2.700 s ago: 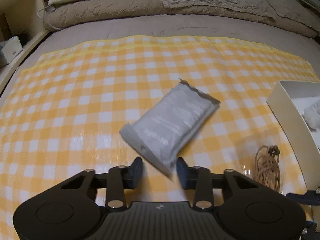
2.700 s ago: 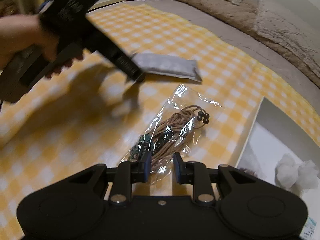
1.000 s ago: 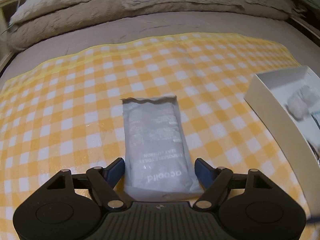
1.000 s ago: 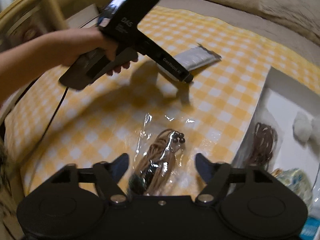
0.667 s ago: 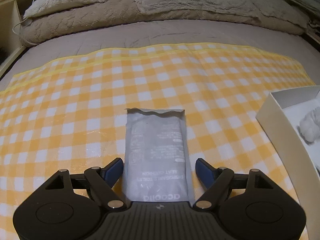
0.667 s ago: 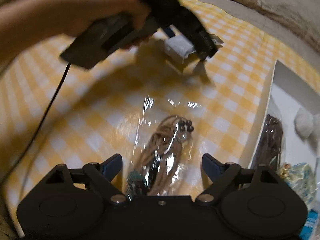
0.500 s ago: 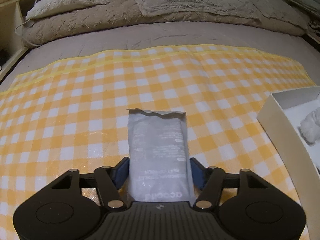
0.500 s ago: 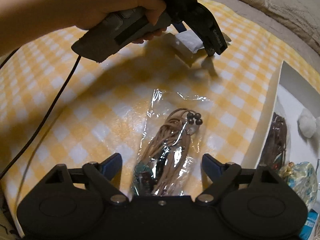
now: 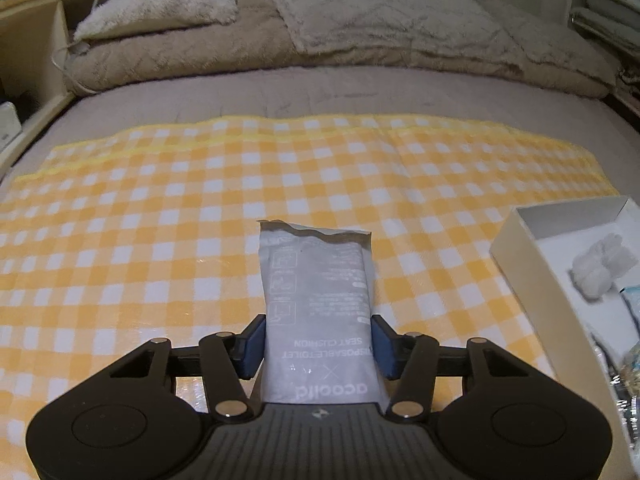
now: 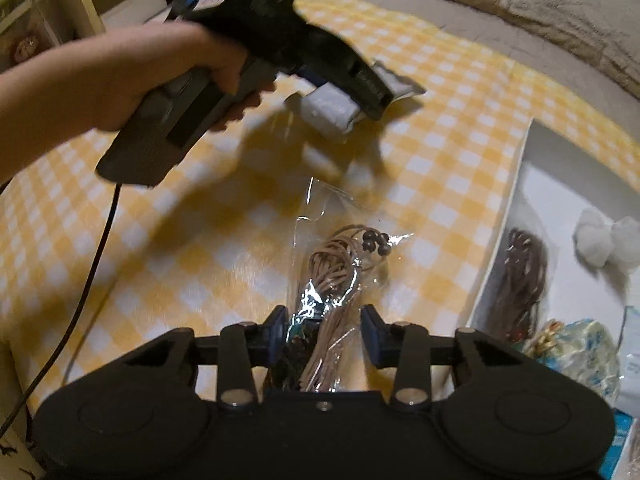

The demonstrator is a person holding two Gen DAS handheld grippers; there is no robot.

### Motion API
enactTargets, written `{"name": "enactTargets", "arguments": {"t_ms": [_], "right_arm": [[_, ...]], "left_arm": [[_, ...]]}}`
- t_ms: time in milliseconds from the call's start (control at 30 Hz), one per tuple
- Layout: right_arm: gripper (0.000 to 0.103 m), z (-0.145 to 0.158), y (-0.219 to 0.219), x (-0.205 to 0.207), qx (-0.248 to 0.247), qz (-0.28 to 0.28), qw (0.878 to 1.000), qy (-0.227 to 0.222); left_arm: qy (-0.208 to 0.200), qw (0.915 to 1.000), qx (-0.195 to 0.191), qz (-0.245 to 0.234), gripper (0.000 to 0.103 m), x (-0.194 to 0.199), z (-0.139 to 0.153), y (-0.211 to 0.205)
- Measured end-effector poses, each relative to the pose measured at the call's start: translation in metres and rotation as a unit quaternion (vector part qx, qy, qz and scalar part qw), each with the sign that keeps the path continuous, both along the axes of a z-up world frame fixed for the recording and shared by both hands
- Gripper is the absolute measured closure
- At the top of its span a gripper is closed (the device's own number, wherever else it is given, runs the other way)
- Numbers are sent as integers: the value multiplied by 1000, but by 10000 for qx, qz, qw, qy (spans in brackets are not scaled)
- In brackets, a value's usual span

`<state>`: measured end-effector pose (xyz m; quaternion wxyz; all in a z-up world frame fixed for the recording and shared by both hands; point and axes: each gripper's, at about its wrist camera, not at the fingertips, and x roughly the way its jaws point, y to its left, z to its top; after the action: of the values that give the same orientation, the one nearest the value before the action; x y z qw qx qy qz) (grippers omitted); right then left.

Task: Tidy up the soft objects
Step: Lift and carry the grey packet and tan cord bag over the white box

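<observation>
My left gripper (image 9: 318, 346) is shut on a grey soft packet (image 9: 318, 300), a disposable toilet seat cushion pack, and holds it just above the yellow checked cloth (image 9: 160, 208). The packet also shows in the right wrist view (image 10: 340, 106), held up by the left gripper. My right gripper (image 10: 324, 338) has its jaws closed in around a clear bag of tan cord (image 10: 336, 276) lying on the cloth; the pads look close to the bag, and contact is not certain.
A white open box (image 9: 524, 264) stands at the right, holding white fluffy balls (image 10: 604, 238), a dark cord bundle (image 10: 524, 280) and a blue patterned bundle (image 10: 580, 352). Beige pillows and blanket (image 9: 360, 32) lie at the far end. A wooden shelf (image 9: 32, 40) is left.
My left gripper closed on the grey packet and lifted it off the cloth. My right gripper narrowed from wide open around the cord bag.
</observation>
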<state>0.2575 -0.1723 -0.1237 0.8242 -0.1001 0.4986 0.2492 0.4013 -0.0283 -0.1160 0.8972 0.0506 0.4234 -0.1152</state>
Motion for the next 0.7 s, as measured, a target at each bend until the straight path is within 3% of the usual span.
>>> {"name": "enactTargets", "arguments": {"t_ms": [700], "right_arm": [[63,64,-48,8,365,-738,9900,-1143]], "left_arm": [[-530,9966,-581,254,48,-65,77,6]]}}
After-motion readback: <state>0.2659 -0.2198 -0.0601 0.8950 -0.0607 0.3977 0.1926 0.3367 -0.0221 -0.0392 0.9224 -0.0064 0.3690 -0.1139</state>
